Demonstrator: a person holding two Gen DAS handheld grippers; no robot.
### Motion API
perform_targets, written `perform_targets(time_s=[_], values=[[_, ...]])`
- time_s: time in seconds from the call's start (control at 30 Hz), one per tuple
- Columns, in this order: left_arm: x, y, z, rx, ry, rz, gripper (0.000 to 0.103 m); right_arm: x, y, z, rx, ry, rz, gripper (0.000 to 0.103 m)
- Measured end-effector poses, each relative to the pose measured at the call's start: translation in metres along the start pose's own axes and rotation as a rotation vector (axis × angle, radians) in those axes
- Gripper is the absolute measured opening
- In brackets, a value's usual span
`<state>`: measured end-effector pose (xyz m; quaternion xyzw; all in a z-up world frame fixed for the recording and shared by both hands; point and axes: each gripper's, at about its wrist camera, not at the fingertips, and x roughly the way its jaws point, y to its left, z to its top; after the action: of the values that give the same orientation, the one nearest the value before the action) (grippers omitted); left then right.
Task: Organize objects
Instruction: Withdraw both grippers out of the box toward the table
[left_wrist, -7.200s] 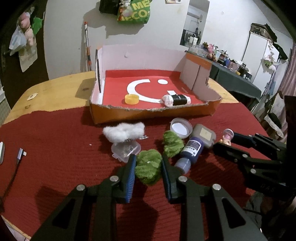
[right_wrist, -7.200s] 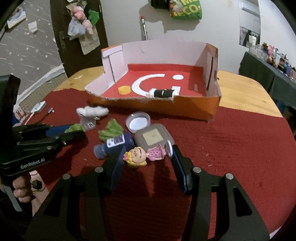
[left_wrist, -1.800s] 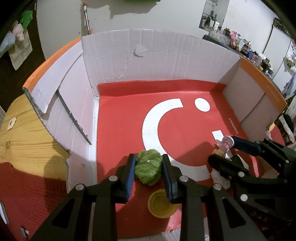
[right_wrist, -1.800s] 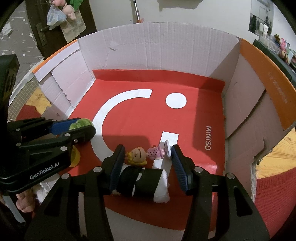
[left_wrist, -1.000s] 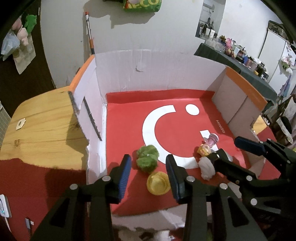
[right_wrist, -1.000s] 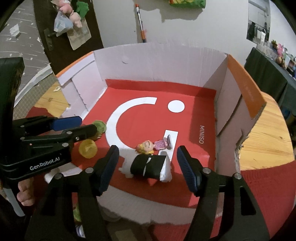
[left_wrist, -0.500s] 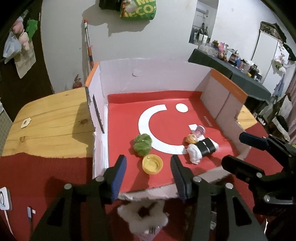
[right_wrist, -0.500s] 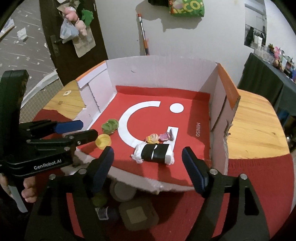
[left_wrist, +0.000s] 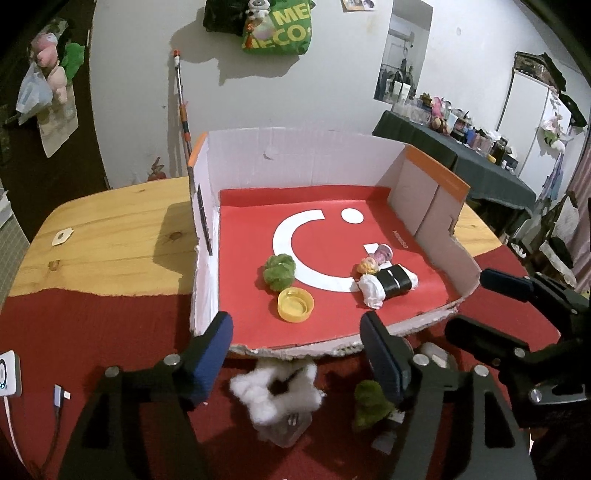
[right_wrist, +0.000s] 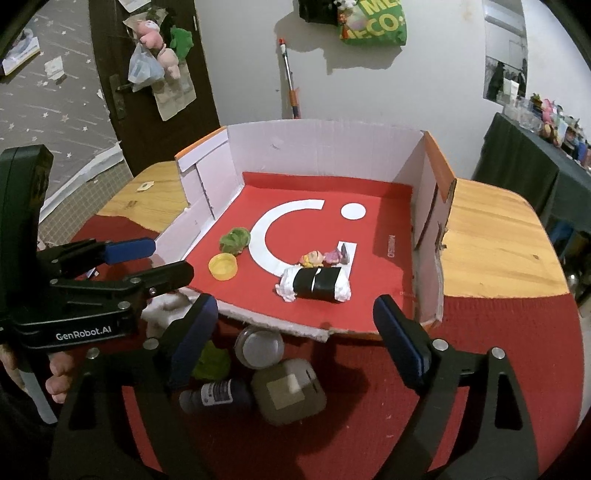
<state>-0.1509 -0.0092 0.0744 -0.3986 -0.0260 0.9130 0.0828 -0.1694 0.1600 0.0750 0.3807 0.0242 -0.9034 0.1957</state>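
Four things are already parked in the cardboard box (left_wrist: 306, 162): a green pom-pom (left_wrist: 279, 272), a yellow cap (left_wrist: 295, 304), a little doll (left_wrist: 375, 260) and a black-wrapped roll (left_wrist: 391, 284). The leftovers are found on the red cloth (left_wrist: 92, 332) of the worktop, just outside the box's torn front edge.

Going left to right: the left tongs (left_wrist: 295, 356) are seen with nothing between the pads, jaws opening. A white fluffy piece (left_wrist: 275, 393) sits on a clear plastic bit (left_wrist: 284, 434) at about 6 o'clock from their tips, dead centre between the fingers, so that pair is judged the nearer one for it. A second green pom-pom (left_wrist: 371, 404) is tucked at roughly 5 o'clock, beside the right-side finger.

The right tongs (right_wrist: 295, 339) are empty too, jaws opening. Below their tips, at about 6 to 7 o'clock, a white-lidded jar (right_wrist: 260, 349), a grey box-shaped container (right_wrist: 290, 391) and a dark paint bottle (right_wrist: 218, 395) are bunched up. The bottle is laid on its side, long axis running roughly 3 to 9 o'clock, so it'd probably be best pinched across the body.
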Motion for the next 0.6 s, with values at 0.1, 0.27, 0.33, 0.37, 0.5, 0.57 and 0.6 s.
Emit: perform_targets(time_s=[0.1, 0.27, 0.33, 0.37, 0.5, 0.57, 0.6], values=[[-0.003, 0.001, -0.004, -0.006, -0.005, 0.0, 0.081, -0.003, -0.001, -0.003, 0.004, 0.0, 0.003, 0.093], [-0.01, -0.001, -0.012, -0.003, -0.016, -0.01, 0.089, -0.011, 0.002, -0.009, -0.006, -0.012, 0.002, 0.096], [-0.012, -0.002, -0.015, 0.001, -0.021, -0.005, 0.093, -0.013, 0.003, -0.011, -0.007, -0.017, 0.006, 0.098], [-0.013, -0.003, -0.017, 0.003, -0.024, 0.0, 0.094, -0.015, 0.003, -0.012, -0.009, -0.019, 0.009, 0.098], [-0.016, -0.003, -0.022, 0.0, -0.032, 0.001, 0.097, -0.017, 0.004, -0.016, -0.014, -0.025, 0.009, 0.099], [-0.017, -0.004, -0.025, 0.0, -0.035, 0.0, 0.099, -0.018, 0.003, -0.018, -0.009, -0.027, 0.012, 0.1], [-0.018, -0.004, -0.027, 0.0, -0.036, 0.001, 0.101, -0.019, 0.003, -0.019, -0.006, -0.027, 0.015, 0.1]])
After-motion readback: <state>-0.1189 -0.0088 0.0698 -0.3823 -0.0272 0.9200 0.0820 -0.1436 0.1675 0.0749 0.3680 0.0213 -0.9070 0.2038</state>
